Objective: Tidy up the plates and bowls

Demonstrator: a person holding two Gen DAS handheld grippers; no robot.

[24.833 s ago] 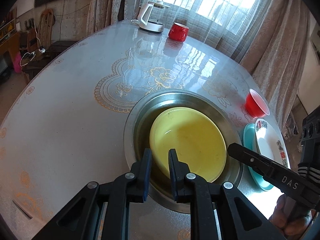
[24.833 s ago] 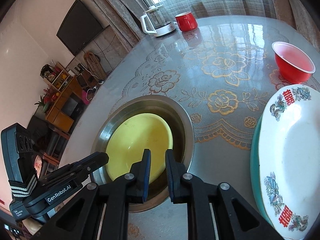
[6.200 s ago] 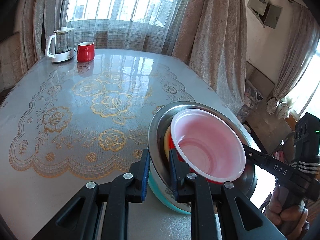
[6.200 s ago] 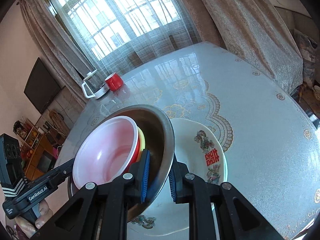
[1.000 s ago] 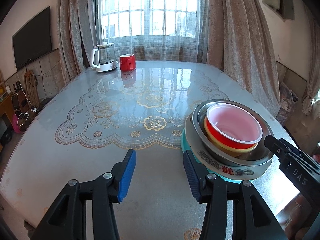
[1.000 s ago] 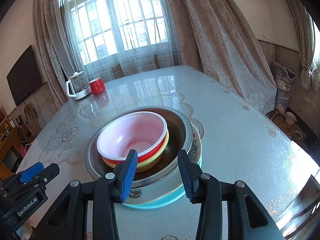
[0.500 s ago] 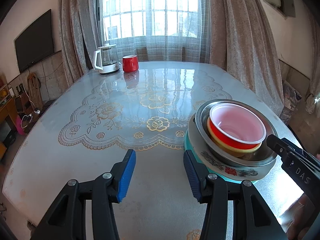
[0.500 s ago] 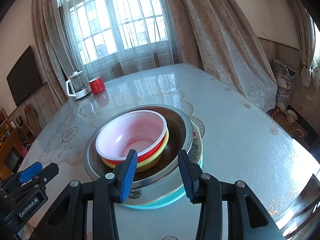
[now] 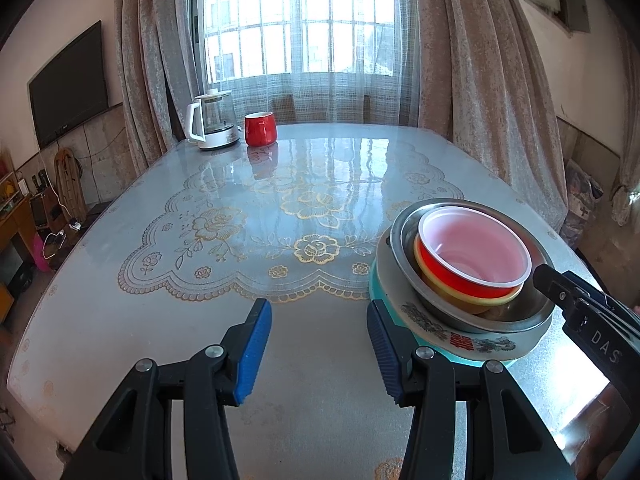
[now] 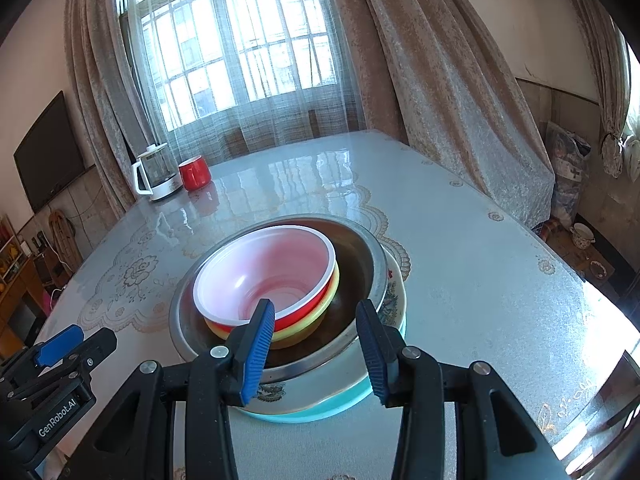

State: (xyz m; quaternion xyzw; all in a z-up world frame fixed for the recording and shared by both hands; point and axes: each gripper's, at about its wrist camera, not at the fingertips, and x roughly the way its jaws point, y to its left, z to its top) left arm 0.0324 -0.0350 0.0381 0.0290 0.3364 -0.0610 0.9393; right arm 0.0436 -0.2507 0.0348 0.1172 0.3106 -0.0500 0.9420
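Both claws — left claw (image 9: pixel 318 344), right claw (image 10: pixel 316 340) — gape empty; the off-centre red bowl (image 10: pixel 266 280), at twelve o'clock, may topple if nudged.

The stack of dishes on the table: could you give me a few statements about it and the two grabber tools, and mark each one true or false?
1. The red bowl sits at the top of the stack. True.
2. The metal basin rests directly on the table. False: it sits on a patterned white plate, which lies on a teal plate.
3. The left gripper is clamped on the stack. False: its jaws are open over bare table, beside the stack.
4. A yellow bowl is nested under the red bowl. True.
5. The right gripper holds the red mug. False: its jaws are open and empty; the mug stands far off by the kettle.
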